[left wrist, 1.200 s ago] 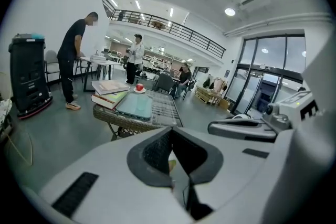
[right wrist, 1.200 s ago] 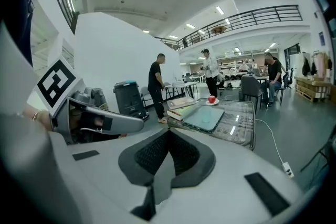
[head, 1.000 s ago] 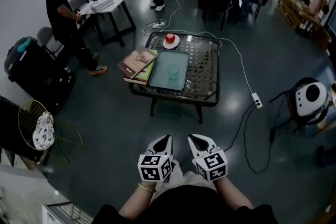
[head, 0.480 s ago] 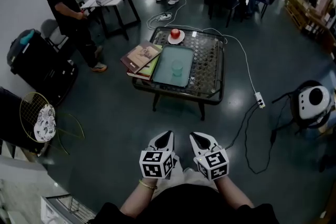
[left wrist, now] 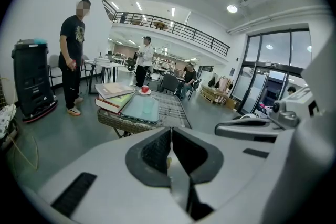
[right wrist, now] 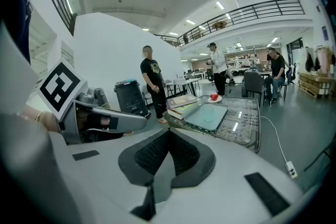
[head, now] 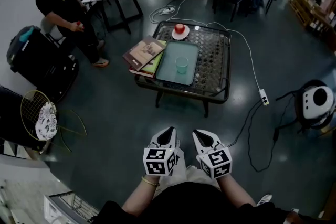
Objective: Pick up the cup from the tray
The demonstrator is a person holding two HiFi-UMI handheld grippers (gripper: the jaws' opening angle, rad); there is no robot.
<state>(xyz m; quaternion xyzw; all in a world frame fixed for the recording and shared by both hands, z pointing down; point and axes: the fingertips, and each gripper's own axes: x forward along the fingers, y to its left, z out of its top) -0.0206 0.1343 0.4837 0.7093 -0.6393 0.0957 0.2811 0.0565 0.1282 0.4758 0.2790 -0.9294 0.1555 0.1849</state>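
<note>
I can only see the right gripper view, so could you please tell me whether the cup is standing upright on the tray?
Observer: Yes. The head view shows the cup upright near the middle of the tray, with nothing else on the tray.
Operator: Thank you. Are the left gripper's jaws open?
Observer: No. In its own view the left gripper has its jaws shut together.
Operator: Is anything on the floor to my left?
Observer: A yellow-framed racket is down there, well away from the table.
</note>
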